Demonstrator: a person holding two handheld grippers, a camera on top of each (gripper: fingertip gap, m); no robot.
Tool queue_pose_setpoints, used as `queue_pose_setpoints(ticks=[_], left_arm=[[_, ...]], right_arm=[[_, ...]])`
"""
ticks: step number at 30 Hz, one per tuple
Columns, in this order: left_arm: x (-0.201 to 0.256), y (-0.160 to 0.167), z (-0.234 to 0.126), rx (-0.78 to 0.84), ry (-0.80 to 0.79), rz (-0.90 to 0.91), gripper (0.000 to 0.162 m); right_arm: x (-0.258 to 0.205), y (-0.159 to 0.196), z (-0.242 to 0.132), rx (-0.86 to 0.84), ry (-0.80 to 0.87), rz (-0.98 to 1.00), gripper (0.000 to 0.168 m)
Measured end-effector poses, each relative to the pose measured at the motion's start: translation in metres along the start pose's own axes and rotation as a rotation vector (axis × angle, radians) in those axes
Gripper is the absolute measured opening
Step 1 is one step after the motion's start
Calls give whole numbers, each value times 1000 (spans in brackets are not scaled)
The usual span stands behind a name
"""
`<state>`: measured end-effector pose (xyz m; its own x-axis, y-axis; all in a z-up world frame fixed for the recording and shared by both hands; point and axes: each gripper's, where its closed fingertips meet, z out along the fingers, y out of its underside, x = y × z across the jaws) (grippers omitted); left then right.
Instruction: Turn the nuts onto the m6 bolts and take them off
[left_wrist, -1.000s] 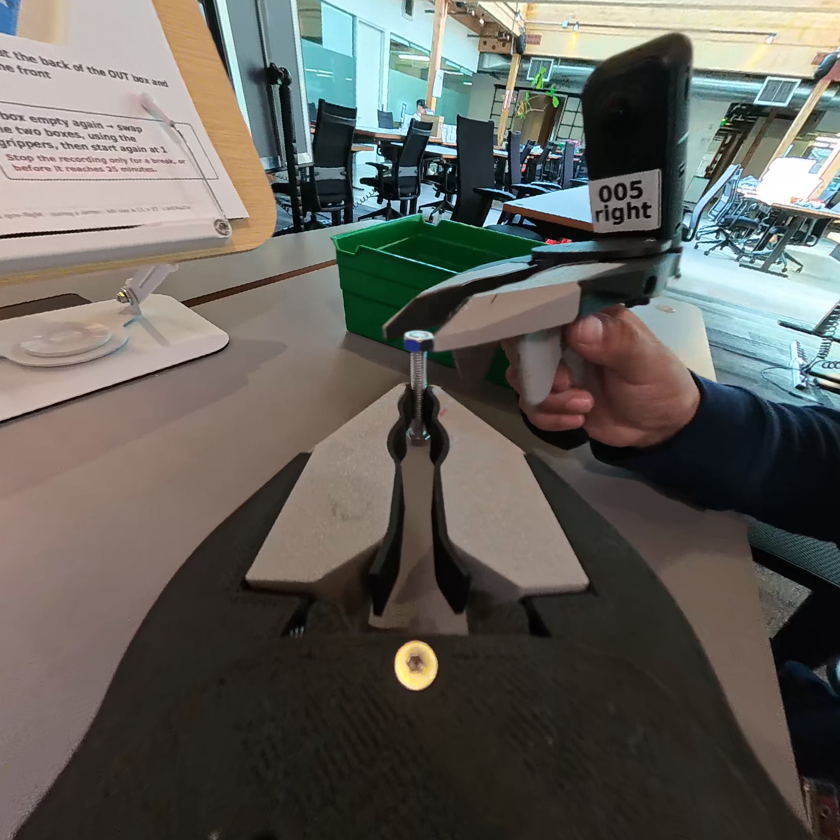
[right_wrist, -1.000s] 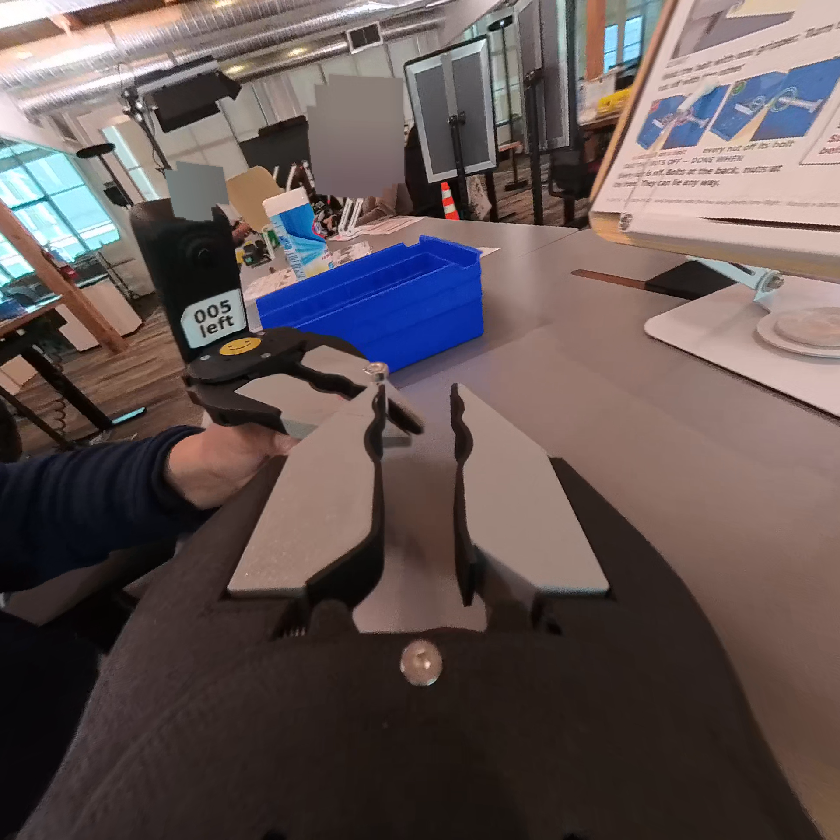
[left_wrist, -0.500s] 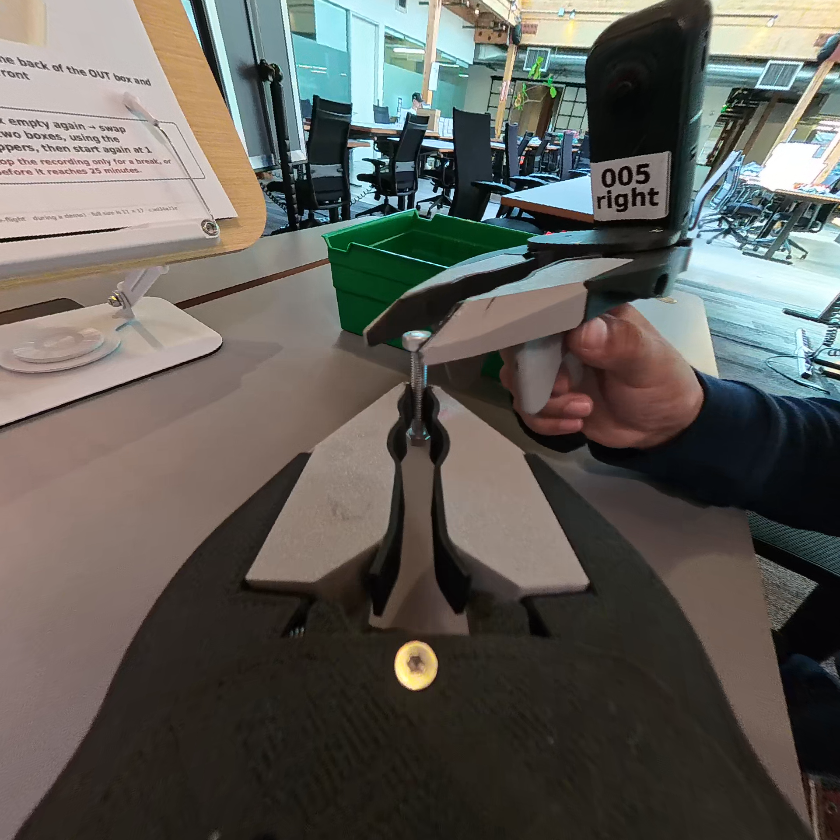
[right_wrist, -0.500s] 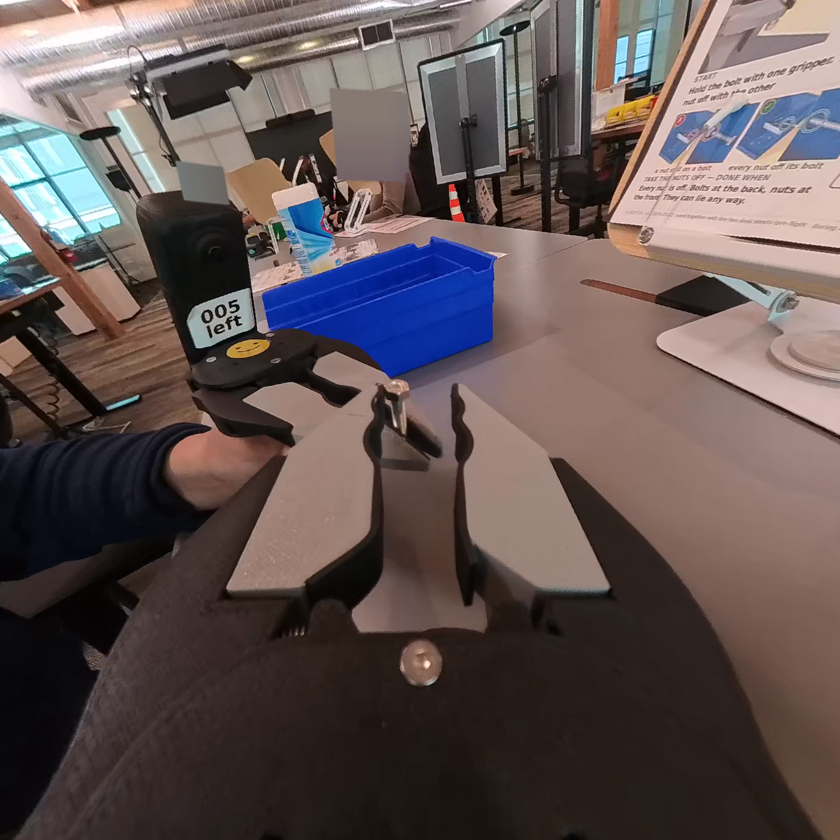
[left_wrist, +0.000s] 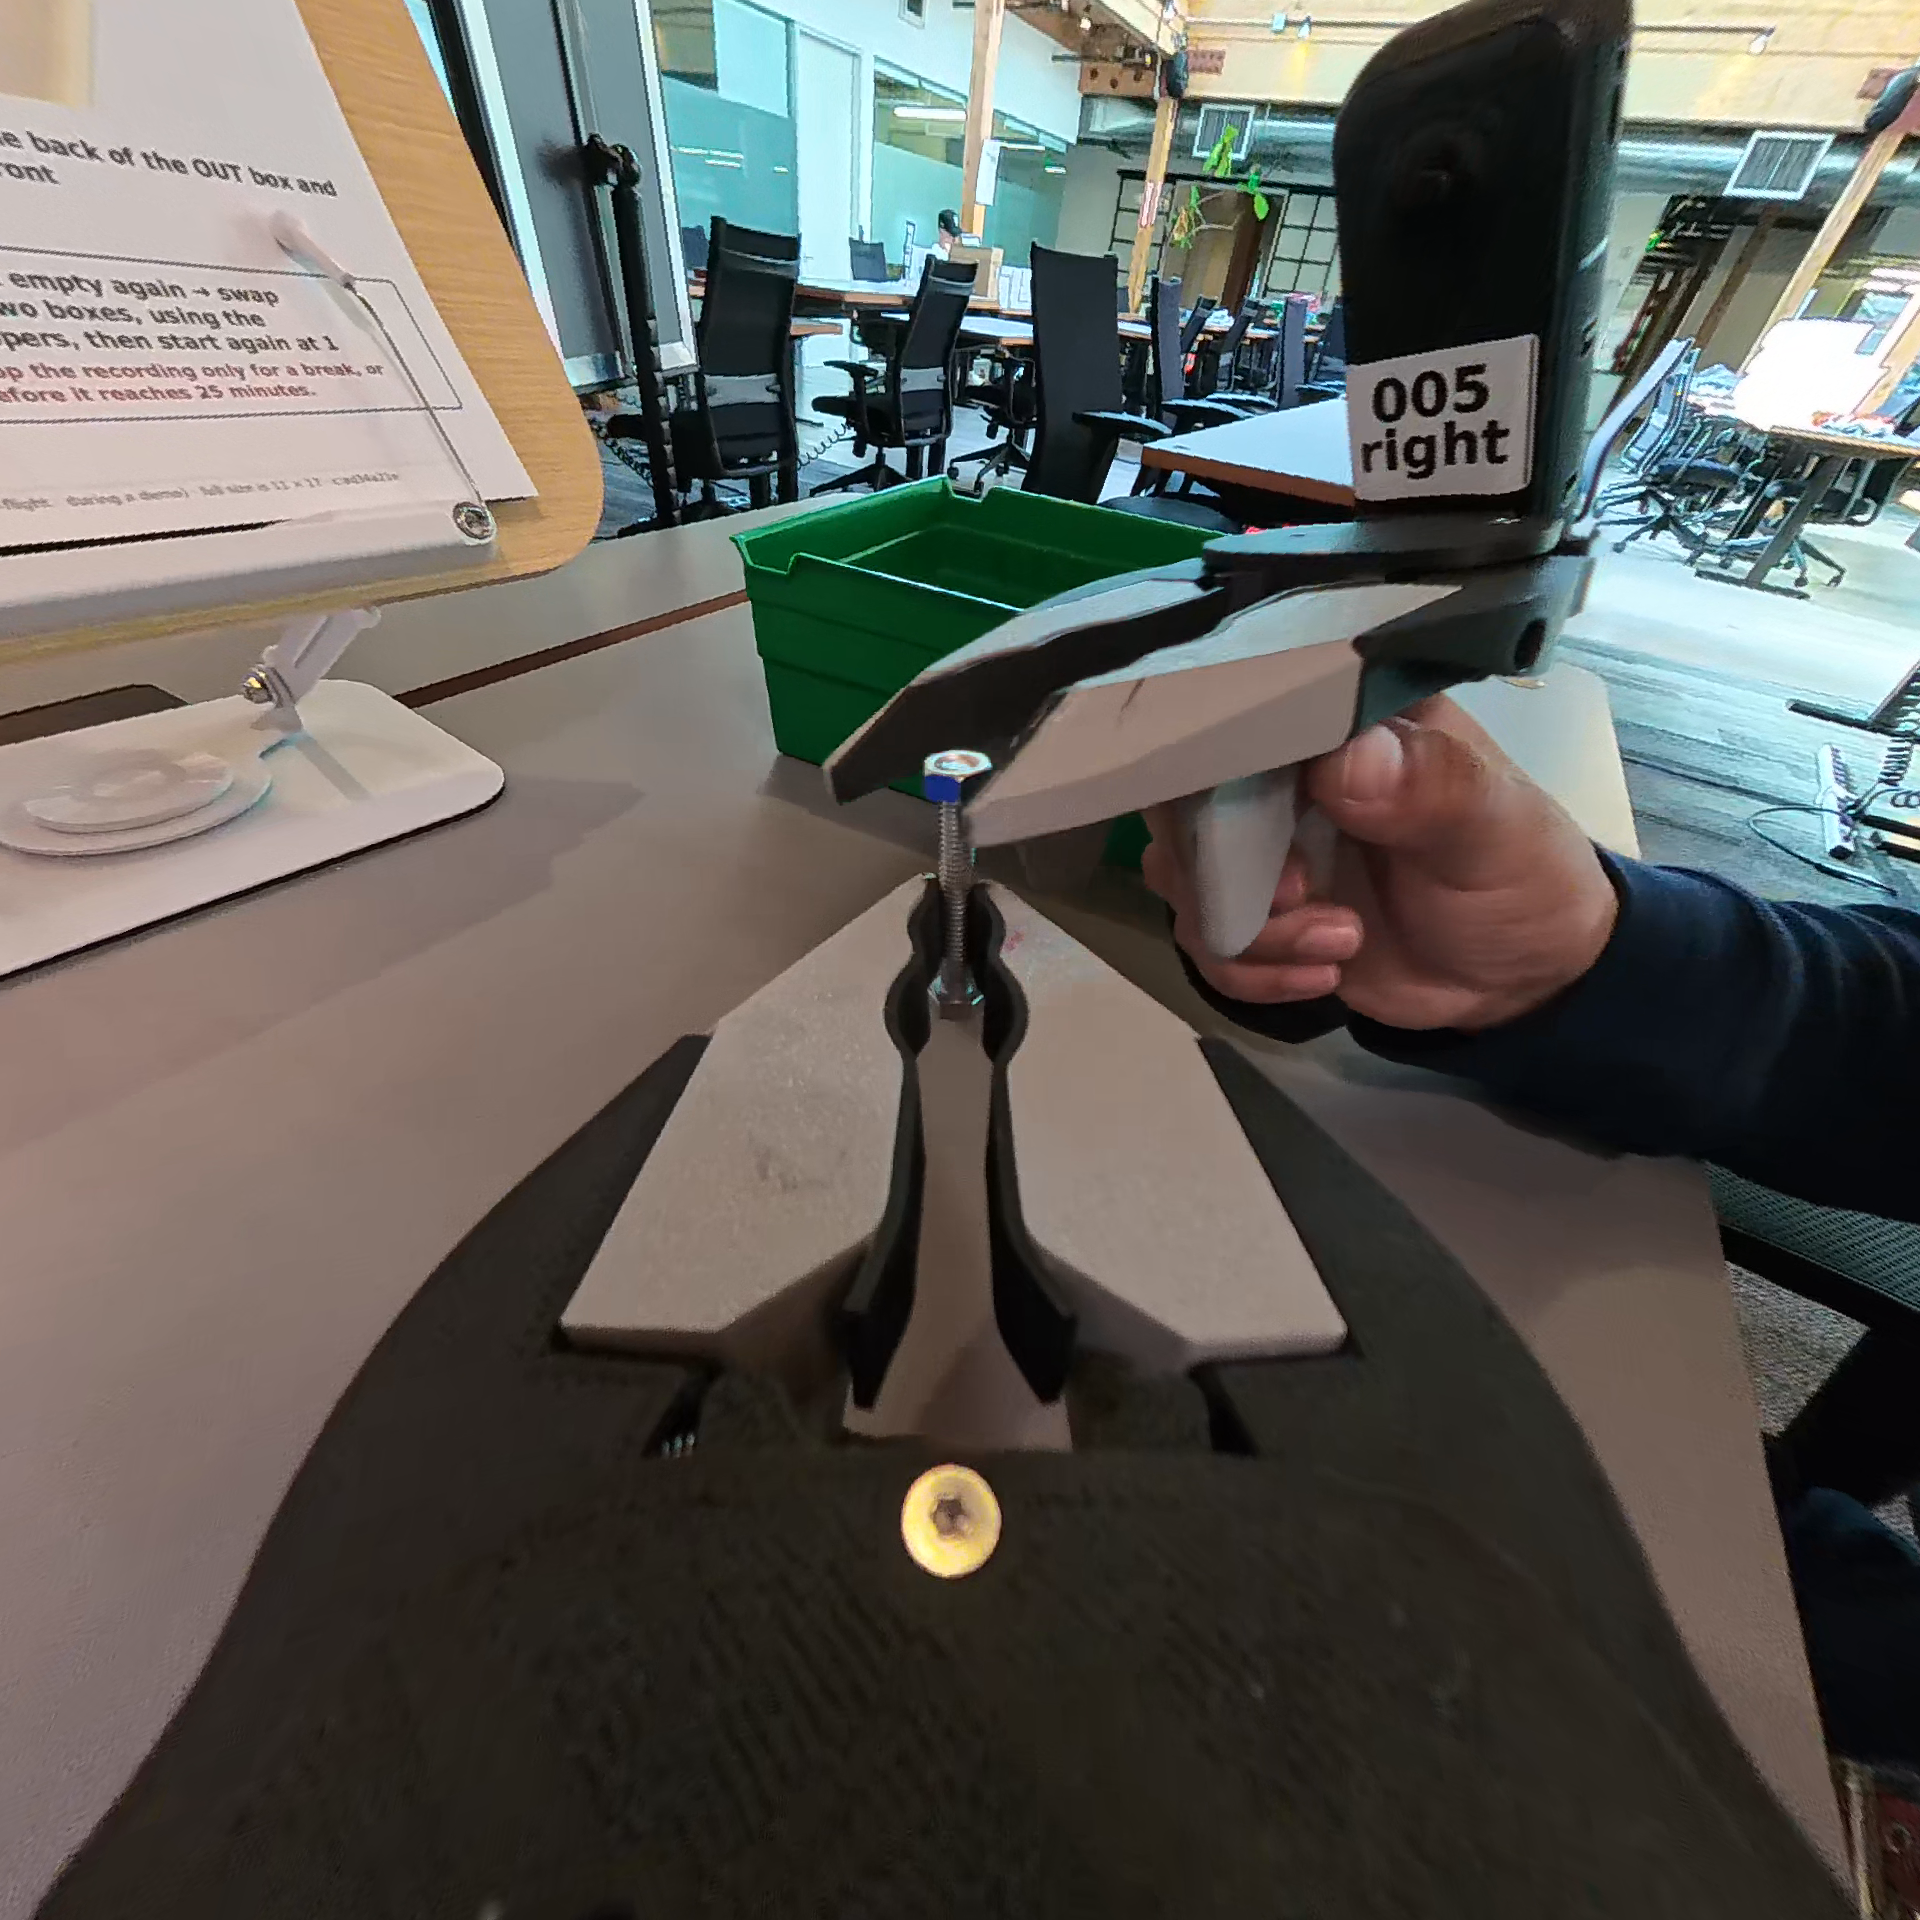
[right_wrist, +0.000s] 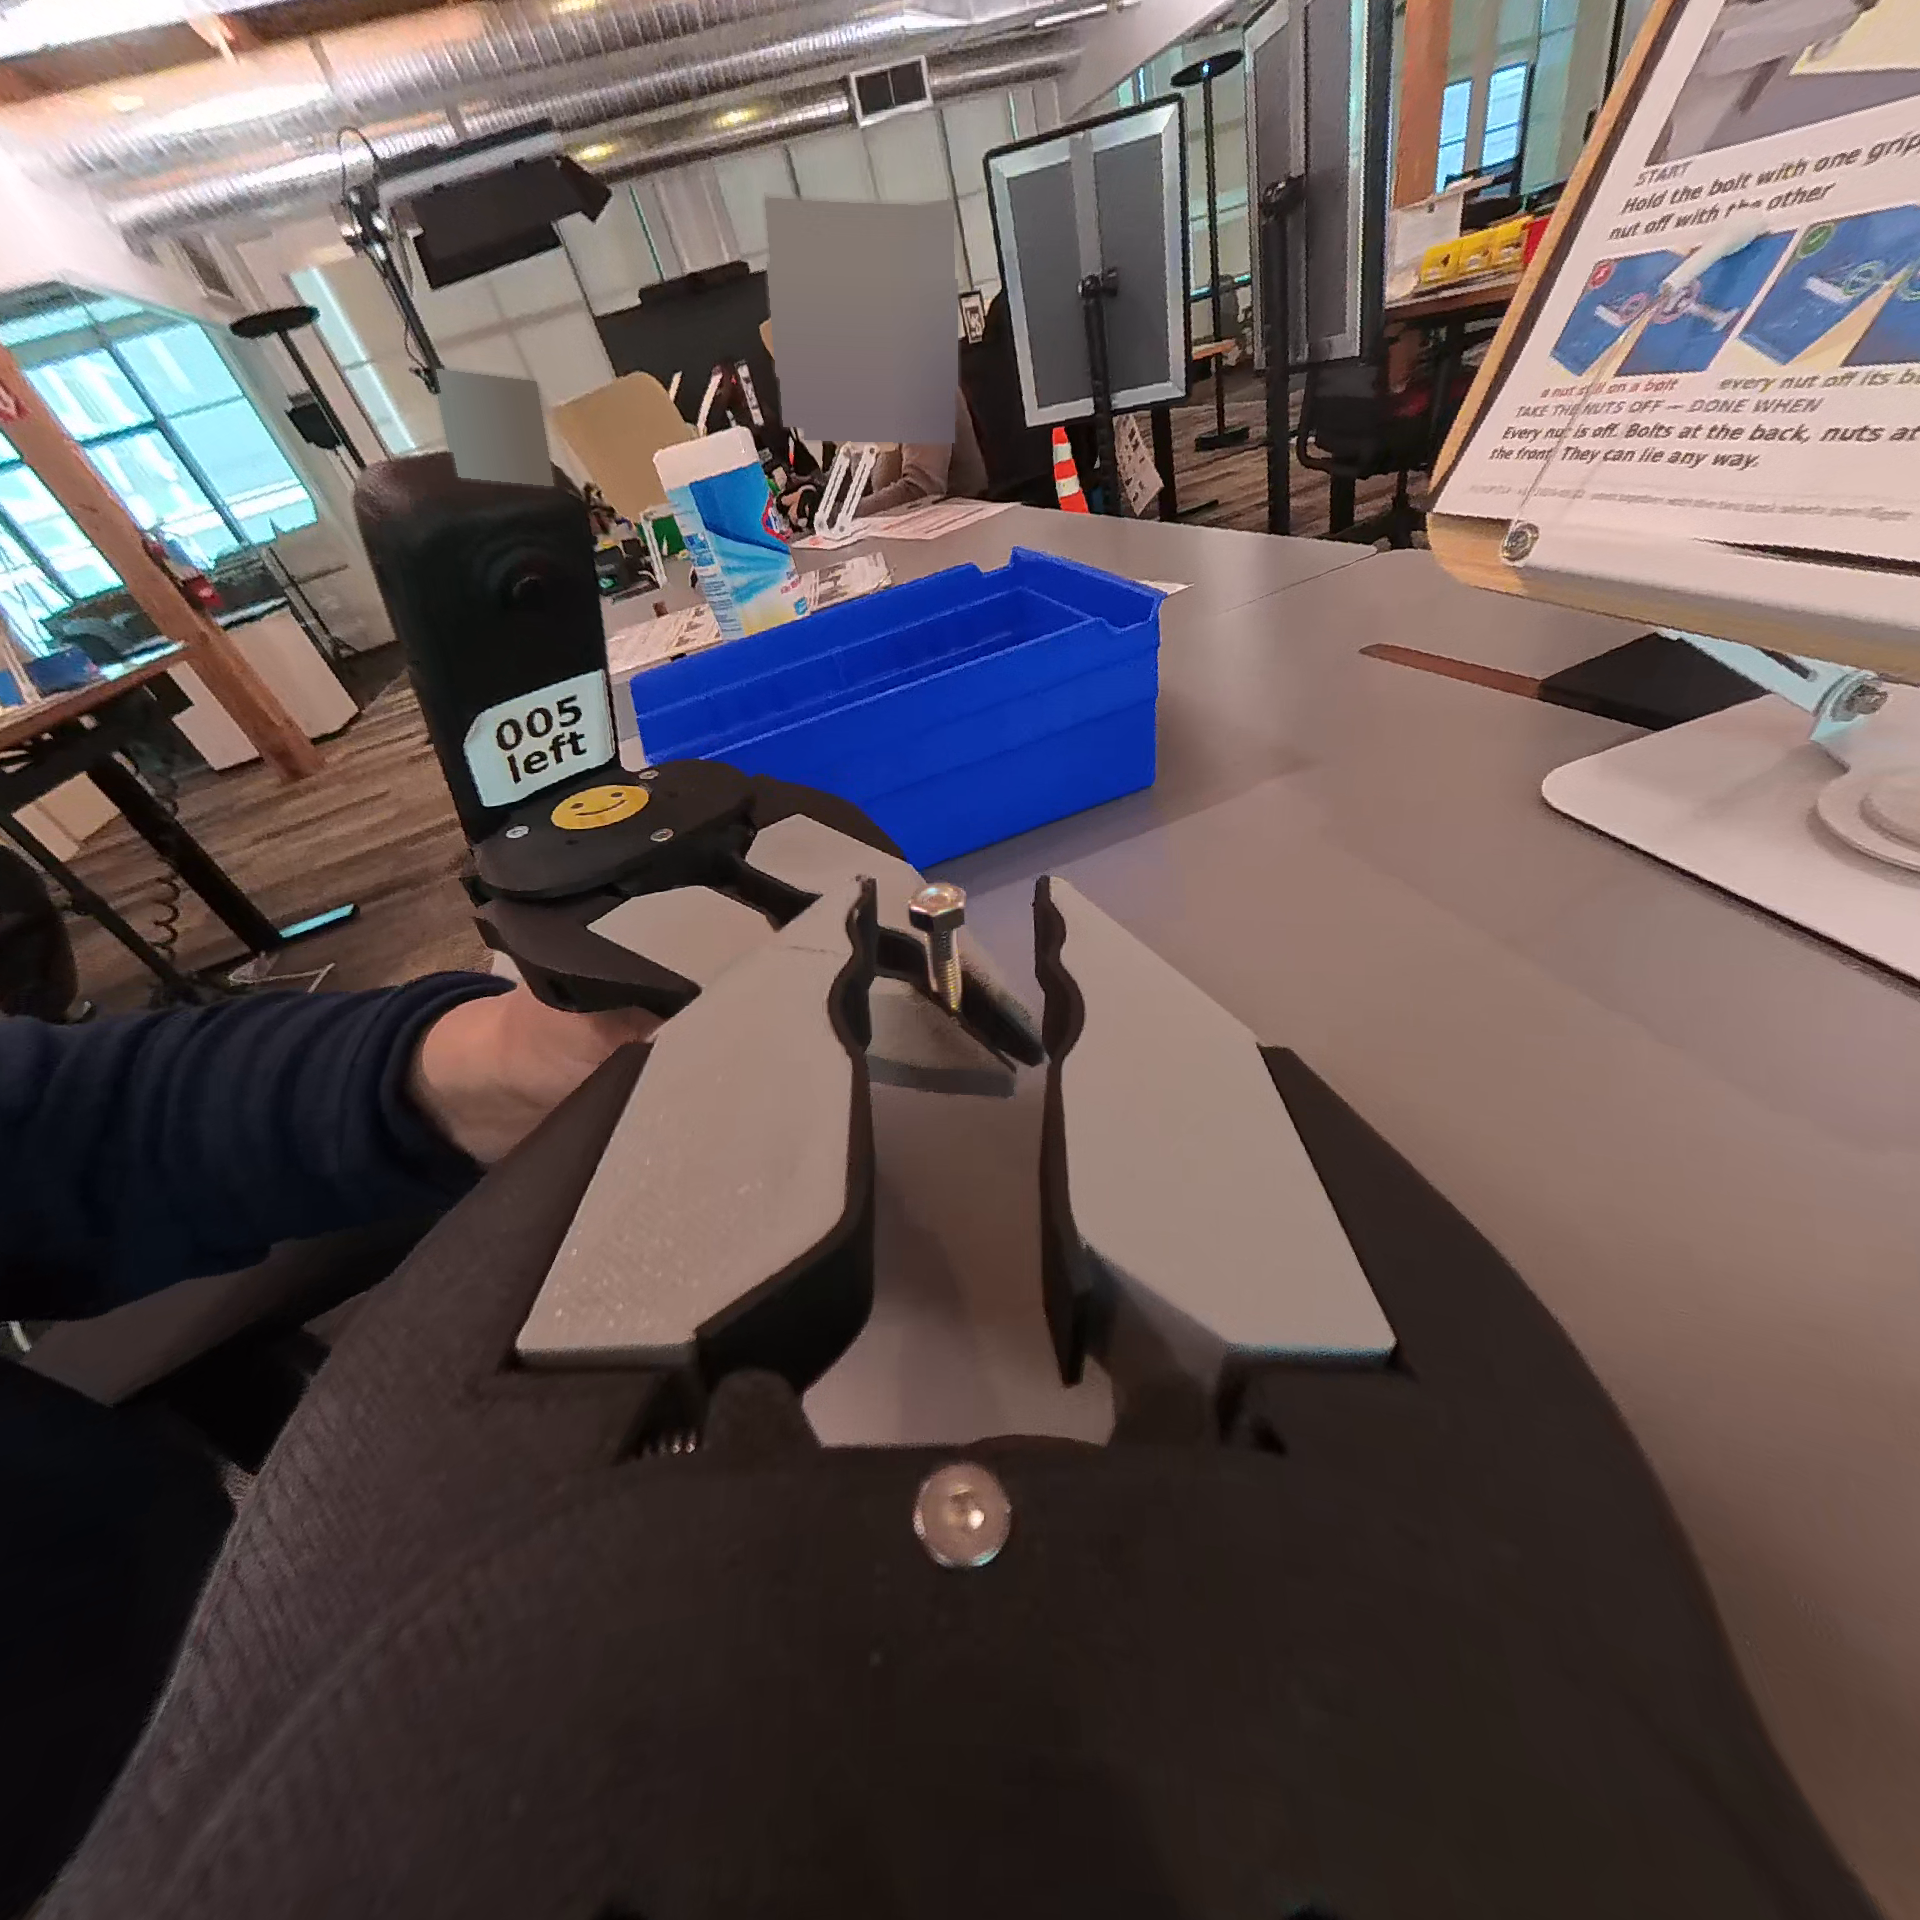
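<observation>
My left gripper (left_wrist: 954, 894) is shut on an upright M6 bolt (left_wrist: 953, 868) and holds it by the lower shank, above the hex piece at its bottom end. A hex nut (left_wrist: 956, 774) with a blue ring sits at the bolt's top end. My right gripper (right_wrist: 951, 904) is open, one finger on each side of the nut (right_wrist: 938, 902), without touching it as far as I can tell. In the left wrist view the right gripper (left_wrist: 935, 779) comes in from the right, level with the nut. The left gripper also shows in the right wrist view (right_wrist: 971, 1023).
A green bin (left_wrist: 883, 623) stands behind the bolt on the grey table (left_wrist: 312, 1039). A blue bin (right_wrist: 935, 748) stands on the other side. A white stand with an instruction sheet (left_wrist: 260, 769) is at the back. A person's hands hold both grippers. Left and right tips are no more than a few centimetres apart.
My right gripper has shifted sideways, so the bolt's top went from beside its left finger to between both fingers. The left gripper has kept its hold on the bolt.
</observation>
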<state>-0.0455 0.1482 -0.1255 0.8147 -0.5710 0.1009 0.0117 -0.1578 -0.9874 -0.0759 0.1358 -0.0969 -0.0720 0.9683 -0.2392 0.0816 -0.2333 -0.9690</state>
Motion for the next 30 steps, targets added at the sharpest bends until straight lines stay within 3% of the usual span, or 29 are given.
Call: queue_pose_setpoints(ticks=[4,6,8,15,24,30], left_arm=[[-4,-2,-2,8,-13,-4,3],[-6,-2,-4,14,-12,-22,3],[-8,-2,-4,13,-16,-23,3],[1,2,2,-8,2,4,3],[-8,-2,-4,13,-17,-22,3],[0,1,0,-1,0,-5,3]], right_arm=[[11,-1,-9,5,24,21,30],[21,-5,-16,33,63,36,20],[17,-10,-19,57,27,48,23],[-2,-2,-1,7,-3,-19,27],[16,-12,-21,66,21,52,22],[0,-3,-4,14,-2,-4,27]])
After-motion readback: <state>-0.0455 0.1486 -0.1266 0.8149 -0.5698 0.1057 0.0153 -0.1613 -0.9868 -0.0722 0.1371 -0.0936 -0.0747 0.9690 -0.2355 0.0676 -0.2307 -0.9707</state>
